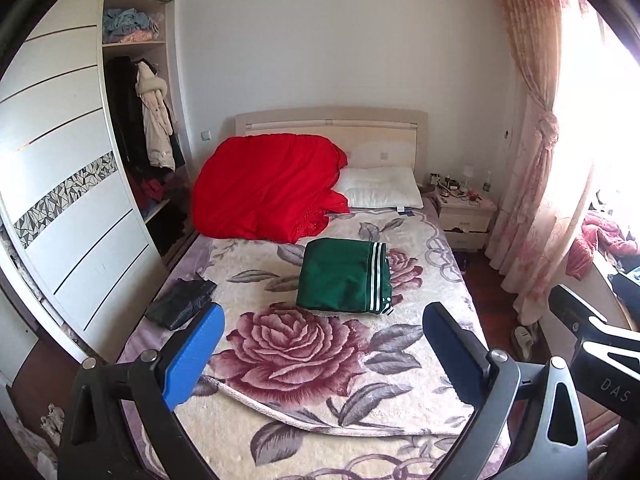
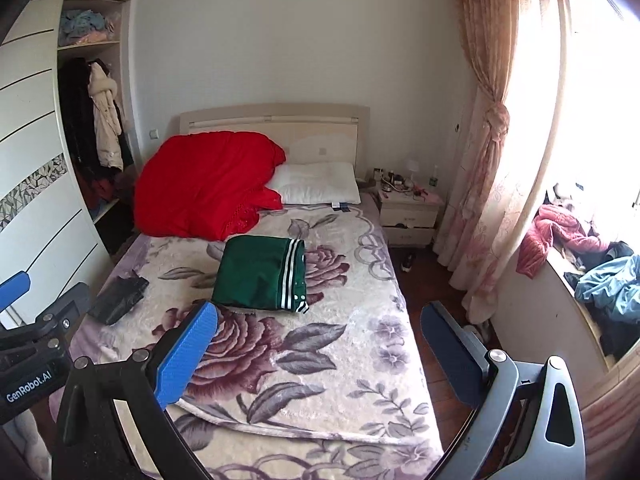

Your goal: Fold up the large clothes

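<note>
Where lies red quilt point(image 1: 268, 188), folded garment point(image 1: 346, 276) beside

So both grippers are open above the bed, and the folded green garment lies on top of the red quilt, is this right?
Not quite. The green garment lies on the floral blanket, in front of the red quilt and apart from it, as the left wrist view shows. Both grippers are open above the bed.

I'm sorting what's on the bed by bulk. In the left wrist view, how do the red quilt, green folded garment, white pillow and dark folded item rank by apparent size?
1. Red quilt, clearly largest.
2. Green folded garment and white pillow: too close to rank; the pillow lies farther away and is partly covered by the quilt.
3. Dark folded item, smallest, though nearer the camera.
</note>
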`<state>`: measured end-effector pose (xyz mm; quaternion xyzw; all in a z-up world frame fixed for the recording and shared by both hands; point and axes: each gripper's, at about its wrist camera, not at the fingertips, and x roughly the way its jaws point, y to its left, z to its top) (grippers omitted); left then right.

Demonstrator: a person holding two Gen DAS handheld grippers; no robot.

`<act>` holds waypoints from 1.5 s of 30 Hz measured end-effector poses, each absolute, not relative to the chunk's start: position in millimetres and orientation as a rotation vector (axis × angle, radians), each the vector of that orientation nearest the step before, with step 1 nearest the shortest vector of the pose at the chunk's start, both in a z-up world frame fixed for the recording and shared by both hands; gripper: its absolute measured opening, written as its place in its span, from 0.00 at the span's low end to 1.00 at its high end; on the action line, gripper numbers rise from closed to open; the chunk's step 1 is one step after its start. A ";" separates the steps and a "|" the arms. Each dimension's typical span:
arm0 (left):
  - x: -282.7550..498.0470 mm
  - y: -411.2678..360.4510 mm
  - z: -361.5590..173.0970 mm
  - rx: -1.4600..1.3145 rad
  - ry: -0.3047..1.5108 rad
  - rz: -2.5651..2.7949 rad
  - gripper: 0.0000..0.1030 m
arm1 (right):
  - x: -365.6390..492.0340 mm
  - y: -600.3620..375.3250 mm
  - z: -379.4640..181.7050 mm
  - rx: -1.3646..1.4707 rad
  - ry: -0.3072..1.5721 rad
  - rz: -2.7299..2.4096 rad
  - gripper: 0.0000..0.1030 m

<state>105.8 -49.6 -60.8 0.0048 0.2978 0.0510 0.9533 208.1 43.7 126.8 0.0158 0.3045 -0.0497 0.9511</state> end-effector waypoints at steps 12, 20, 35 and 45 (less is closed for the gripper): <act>92.8 -50.2 -56.8 -0.001 0.582 0.113 0.98 | 186.9 38.7 144.0 0.030 0.598 -0.092 1.00; 90.7 -50.0 -53.2 0.003 0.564 0.118 0.98 | 186.1 35.9 148.2 0.029 0.585 -0.078 1.00; 92.3 -43.7 -47.1 -0.001 0.552 0.125 0.99 | 196.7 37.3 151.6 0.026 0.580 -0.053 1.00; 92.7 -42.4 -44.7 -0.001 0.550 0.130 0.99 | 201.1 40.0 153.0 0.019 0.573 -0.043 1.00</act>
